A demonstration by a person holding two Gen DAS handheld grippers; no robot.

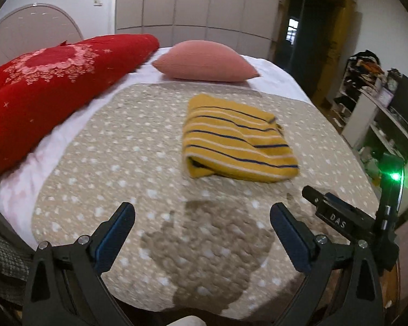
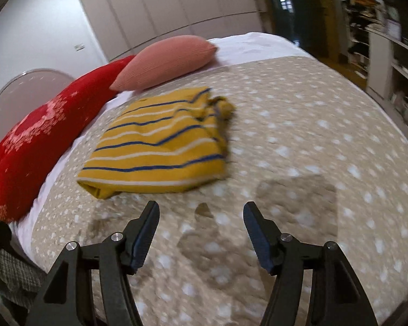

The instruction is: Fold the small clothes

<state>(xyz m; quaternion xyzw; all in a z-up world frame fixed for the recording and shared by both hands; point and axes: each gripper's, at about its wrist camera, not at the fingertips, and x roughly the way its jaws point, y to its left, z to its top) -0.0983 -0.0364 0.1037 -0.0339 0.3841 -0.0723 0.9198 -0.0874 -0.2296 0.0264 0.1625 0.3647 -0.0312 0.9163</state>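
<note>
The shirt (image 1: 236, 141) ahead of the gripper (image 1: 202, 212) was yellow with thin blue and white stripes. The blanket (image 1: 122, 146) under it was tan with white spots. Farther off, one pillow (image 1: 204, 61) was pink and the quilt (image 1: 49, 87) was red with pink flowers.

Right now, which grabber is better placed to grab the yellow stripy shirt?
Probably the right gripper: the folded yellow striped shirt lies just beyond its open fingers. The left gripper, also open, sits farther back.

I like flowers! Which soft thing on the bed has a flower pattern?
The red quilt, bundled along the bed's left side. The pink pillow is plain, and the yellow shirt has stripes.
</note>
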